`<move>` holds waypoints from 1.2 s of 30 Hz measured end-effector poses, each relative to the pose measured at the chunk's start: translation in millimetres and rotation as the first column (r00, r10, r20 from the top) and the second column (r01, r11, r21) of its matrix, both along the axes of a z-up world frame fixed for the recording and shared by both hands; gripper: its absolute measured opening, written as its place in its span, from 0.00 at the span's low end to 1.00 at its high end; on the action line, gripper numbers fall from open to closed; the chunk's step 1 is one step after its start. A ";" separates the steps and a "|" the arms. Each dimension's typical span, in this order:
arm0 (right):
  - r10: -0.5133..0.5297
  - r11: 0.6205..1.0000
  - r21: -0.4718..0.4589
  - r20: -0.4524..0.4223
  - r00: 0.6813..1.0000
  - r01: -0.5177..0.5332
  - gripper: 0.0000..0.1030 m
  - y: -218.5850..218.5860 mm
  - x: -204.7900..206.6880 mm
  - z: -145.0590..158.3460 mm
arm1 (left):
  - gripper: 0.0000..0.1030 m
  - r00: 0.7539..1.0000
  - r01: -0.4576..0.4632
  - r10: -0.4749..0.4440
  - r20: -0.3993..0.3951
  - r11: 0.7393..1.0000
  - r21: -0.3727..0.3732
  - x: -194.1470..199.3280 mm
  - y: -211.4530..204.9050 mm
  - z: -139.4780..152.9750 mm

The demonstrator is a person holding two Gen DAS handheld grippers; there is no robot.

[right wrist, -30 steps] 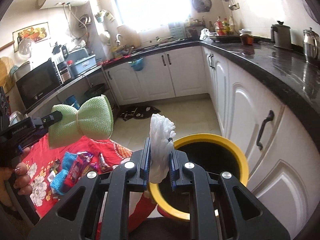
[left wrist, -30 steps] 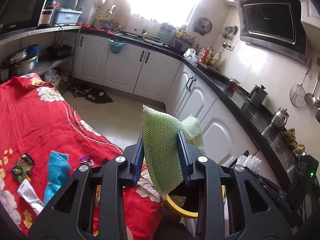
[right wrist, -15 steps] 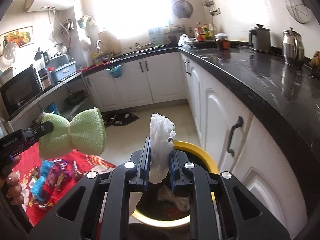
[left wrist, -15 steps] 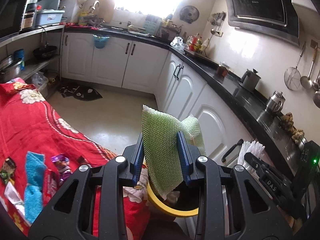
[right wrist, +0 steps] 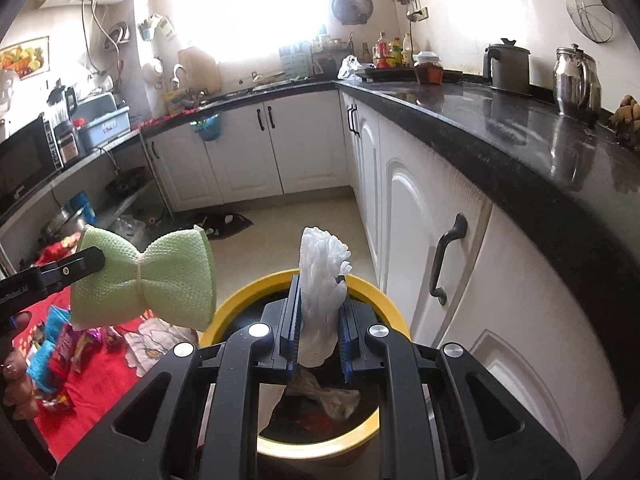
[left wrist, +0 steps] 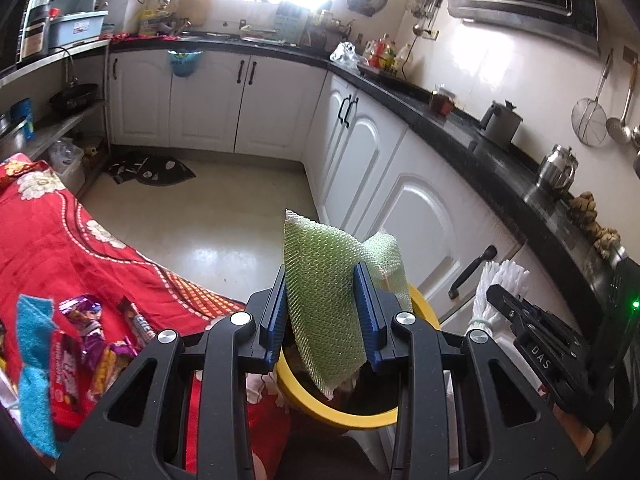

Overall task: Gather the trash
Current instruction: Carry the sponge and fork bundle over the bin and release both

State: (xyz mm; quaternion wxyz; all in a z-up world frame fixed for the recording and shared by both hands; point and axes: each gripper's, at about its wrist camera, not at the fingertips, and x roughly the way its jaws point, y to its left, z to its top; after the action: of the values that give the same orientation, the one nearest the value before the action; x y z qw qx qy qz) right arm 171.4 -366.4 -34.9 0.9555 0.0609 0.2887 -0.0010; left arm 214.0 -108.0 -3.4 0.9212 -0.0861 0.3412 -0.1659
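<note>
Counts: 2 grippers, left gripper [left wrist: 323,312] and right gripper [right wrist: 318,322]. 1 green mesh scrubber [left wrist: 326,300], 1 white plastic wad [right wrist: 322,292], 1 yellow-rimmed bin [right wrist: 236,306]. On the red cloth [left wrist: 60,248]: 2 blue cloth scraps [left wrist: 34,344], wrappers [left wrist: 86,344] bunched together, exact number unclear. Counter: 2 kettles [right wrist: 507,65]. Wall: 1 strainer [left wrist: 588,120], 1 ladle [left wrist: 619,122].
</note>
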 end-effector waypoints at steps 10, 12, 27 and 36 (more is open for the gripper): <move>-0.005 1.000 -0.025 -0.058 0.998 0.004 0.15 1.2 16.5 -27.3 | 0.24 0.998 0.021 -0.019 -0.055 0.999 0.040 10.7 -14.0 -27.9; -0.005 1.000 -0.028 -0.065 0.998 0.003 0.15 1.6 19.5 -30.4 | 0.25 0.998 0.023 -0.020 -0.064 0.999 0.044 12.8 -15.4 -31.7; -0.012 1.000 -0.017 -0.111 0.994 0.010 0.36 0.0 33.9 -45.5 | 0.46 0.991 0.027 -0.022 -0.134 0.999 0.035 30.1 -20.2 -53.7; -0.012 1.000 -0.007 -0.099 0.995 0.011 0.53 3.8 25.9 -41.6 | 0.81 0.992 -0.017 0.022 -0.121 0.999 0.040 27.8 -8.9 -48.6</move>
State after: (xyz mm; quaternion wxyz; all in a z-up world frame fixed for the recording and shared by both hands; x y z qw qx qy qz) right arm 197.3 -362.6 -76.5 0.9402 0.0595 0.3352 -0.0103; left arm 241.8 -116.9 -52.0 0.9018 -0.0815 0.3990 -0.1448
